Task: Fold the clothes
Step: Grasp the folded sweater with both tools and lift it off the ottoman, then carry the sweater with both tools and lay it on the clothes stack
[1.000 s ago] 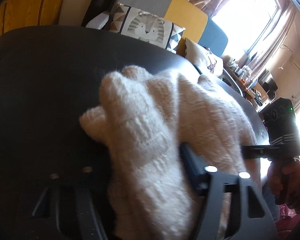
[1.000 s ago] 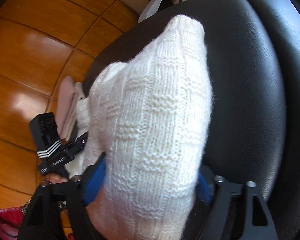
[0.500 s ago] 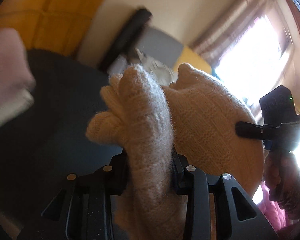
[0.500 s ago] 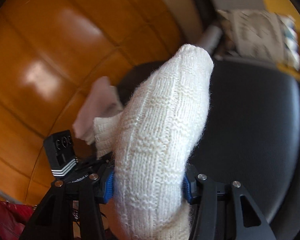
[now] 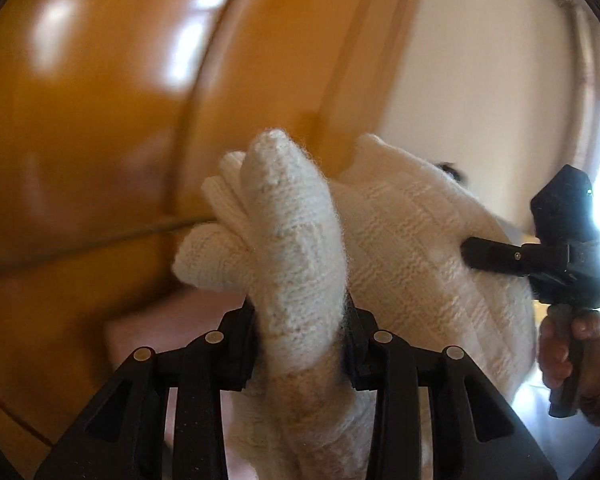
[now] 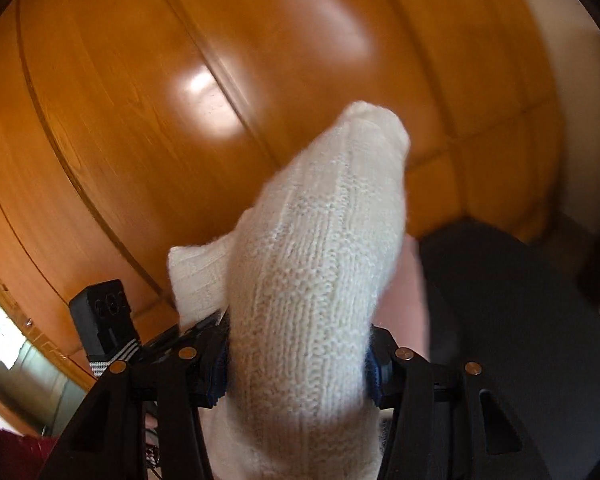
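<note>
The left gripper (image 5: 302, 344) pinches a thick bunch of the cream knitted garment (image 5: 416, 248) between its jaws, and the right gripper (image 6: 298, 364) clamps another bunch of it (image 6: 316, 272) the same way. The knit is held up in the air between the two tools, clear of any surface; in the right wrist view the dark seat (image 6: 500, 320) lies below and to the right.

How far the folding has gone cannot be settled: the garment is bundled and doubled over itself, which would fit carrying a folded piece as well as lifting one to lay it out.

It is fluffy, chunky, with a blocked stitch pattern. Beyond it stand orange wood panels (image 6: 180, 100), blurred.
</note>
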Motion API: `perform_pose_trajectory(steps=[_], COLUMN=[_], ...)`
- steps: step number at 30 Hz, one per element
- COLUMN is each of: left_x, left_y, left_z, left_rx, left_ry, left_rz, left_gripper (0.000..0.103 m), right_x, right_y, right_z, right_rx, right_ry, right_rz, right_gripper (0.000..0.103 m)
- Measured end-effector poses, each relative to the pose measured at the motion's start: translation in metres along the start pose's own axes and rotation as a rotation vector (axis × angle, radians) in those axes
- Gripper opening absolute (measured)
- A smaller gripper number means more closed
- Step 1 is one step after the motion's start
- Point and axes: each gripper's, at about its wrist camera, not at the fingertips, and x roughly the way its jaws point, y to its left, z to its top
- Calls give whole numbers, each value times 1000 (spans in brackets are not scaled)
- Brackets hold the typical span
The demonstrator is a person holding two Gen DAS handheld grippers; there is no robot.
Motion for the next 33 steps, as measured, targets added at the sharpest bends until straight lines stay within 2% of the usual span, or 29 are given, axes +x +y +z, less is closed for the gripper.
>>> perform_pose_trajectory(steps=[1, 3, 4, 5, 6, 7, 10, 12, 15, 19, 23, 26, 29, 31, 33], left_x=[11, 45, 62, 71, 79, 85, 88, 90, 86, 65, 30, 6, -6, -5, -3], left_y=[15, 50, 67, 78, 89, 97, 104, 108, 112, 100, 100, 96, 59, 36, 13], left_z=[2, -11, -23, -35, -47, -55, -58, -60, -60, -64, -76, -87, -114, -127, -140], left_rx=[-6, -61, -97, -118, -140, -155, -164, -171, -194, -192, -166, -143, -84, -30, 20], left_ry=[8, 87, 133, 141, 149, 150, 114, 93, 83, 39, -6, -36, -18, 31, 85], left_rz=[40, 96, 109, 111, 112, 110, 80, 62, 45, 114, 256, 356, 402, 414, 418], left_gripper=[38, 38, 38, 39, 44, 50, 61, 66, 67, 67, 67, 67, 67, 67, 67], right_x=[22, 72, 97, 121, 145, 158, 159, 156, 150, 142, 116, 104, 68, 26, 12], right_y=[-7, -31, -46, -62, -77, -89, -106, -103, -103, -98, -92, -86, -48, -49, -35], right_z=[7, 9, 3, -8, -19, -28, -44, -47, -50, -55, -55, -46, -84, -109, -147], right_rx=[3, 42, 70, 101, 132, 154, 174, 126, 115, 131, 170, 178, 155, 118, 113], right_ry=[5, 44, 83, 138, 194, 207, 132, 142, 156, 158, 147, 53, -26, -27, 21], right_rz=[20, 37, 22, -14, -51, -53, 33, 38, 49, 50, 22, -98, -247, -374, -482], right_gripper=[52, 53, 53, 53, 53, 55, 56, 56, 56, 58, 61, 64, 65, 67, 81])
